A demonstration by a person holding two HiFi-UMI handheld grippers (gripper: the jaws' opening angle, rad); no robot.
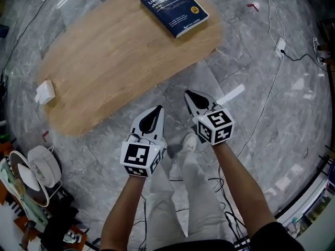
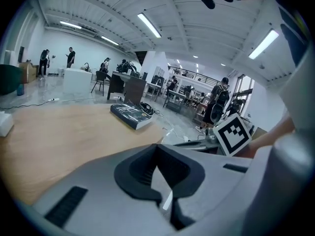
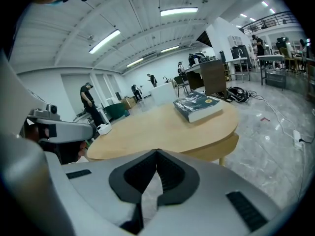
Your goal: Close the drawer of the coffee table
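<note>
Approach step, I judge; nothing touched yet. The worktop (image 1: 115, 51) fills the upper left of the head view, book (image 1: 174, 8) at its top end; no view shows me the drawer. Left gripper (image 1: 155, 112) and right gripper (image 1: 189, 94) are both pressed together and empty, side by side over the floor at centre frame, forearms stretched out, tips toward the worktop edge. Next: find the drawer front and push.
</note>
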